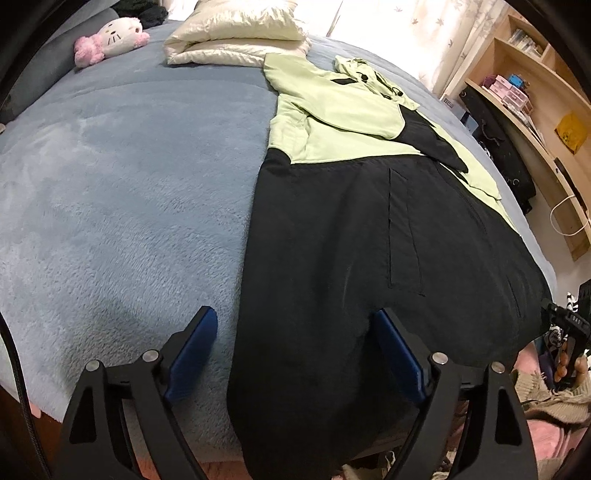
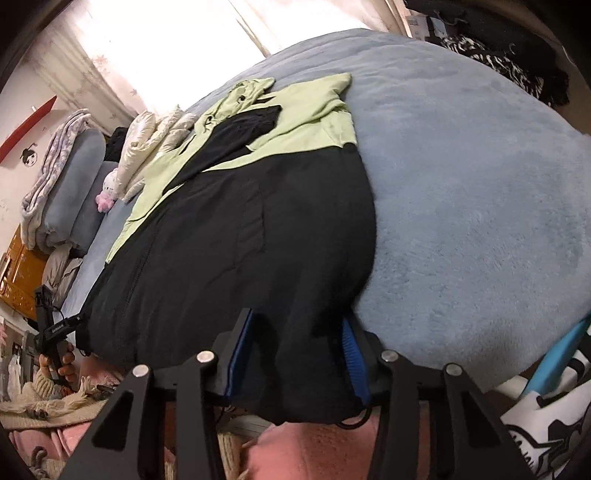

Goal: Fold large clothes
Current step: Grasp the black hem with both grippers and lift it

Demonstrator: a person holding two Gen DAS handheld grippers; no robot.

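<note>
Left wrist: our left tongs (image 1: 295,354) are spread wide, released, straddling the near left hem of the black-and-green jacket (image 1: 332,236), pads clear of the cloth. Jacket runs straight ahead of the tongs on the blue blanket (image 1: 129,184)

Right wrist: our right tongs (image 2: 295,354) are partly closed around the jacket's (image 2: 251,236) near right corner; can't tell if the pads pinch it. Blanket (image 2: 461,184) lies to their right

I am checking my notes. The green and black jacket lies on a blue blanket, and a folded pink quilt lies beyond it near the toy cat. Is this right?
Only the colour is wrong. The folded quilt is cream white, not pink; the left wrist view shows it. The rest holds: the jacket lies on the blue blanket, and the quilt lies beyond it near the toy cat.
</note>
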